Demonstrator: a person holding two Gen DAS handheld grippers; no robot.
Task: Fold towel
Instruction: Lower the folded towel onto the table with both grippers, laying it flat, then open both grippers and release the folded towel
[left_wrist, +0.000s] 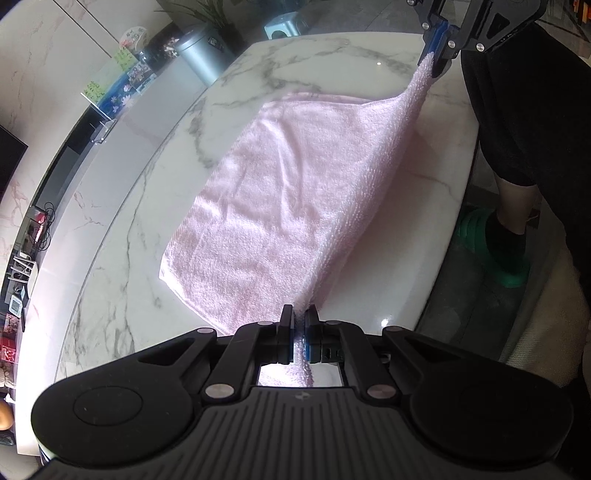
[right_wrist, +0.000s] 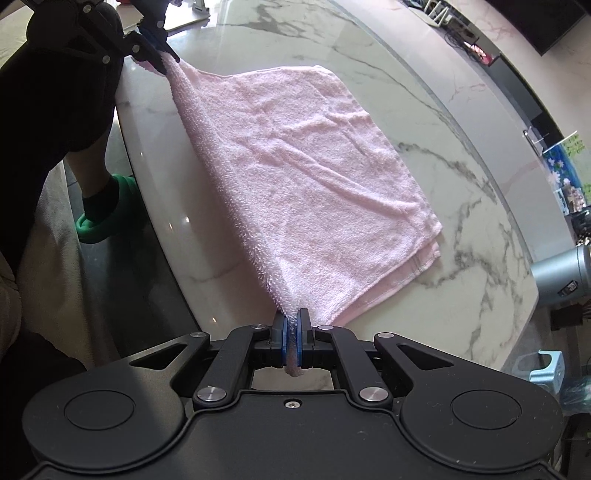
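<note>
A pink towel (left_wrist: 280, 206) lies on a white marble surface (left_wrist: 122, 236), already doubled over, its stacked hems visible at the far corner in the right wrist view, as a person lifts its near edge with two tools. The left hand-held gripper (left_wrist: 300, 325) is closed tight on one corner of that edge, terry cloth pinched between its blue pads and poking out behind them; the right hand-held gripper (right_wrist: 291, 328) is clamped in the same way on the other corner. Between the two, the near edge of the towel hangs taut and raised off the surface, while the rest of the towel rests flat, toward the middle of the surface. By the look of it, the step in hand is a further fold: both corners are secured and lifted, and the next move likely calls for carrying them together over the towel toward its far edge, keeping the edge level and stretched so the layers land square, then releasing. The left wrist view shows the right tool from outside, at the towel's far corner near the person's dark clothing, and a grey canister (left_wrist: 201, 55) beyond the towel. The right wrist view alone shows the layered hems at the towel's outer corner (right_wrist: 424, 258) and the left tool from the outside, gripping the opposite corner. A green slipper (right_wrist: 107, 218) shows below the surface's rim.
</note>
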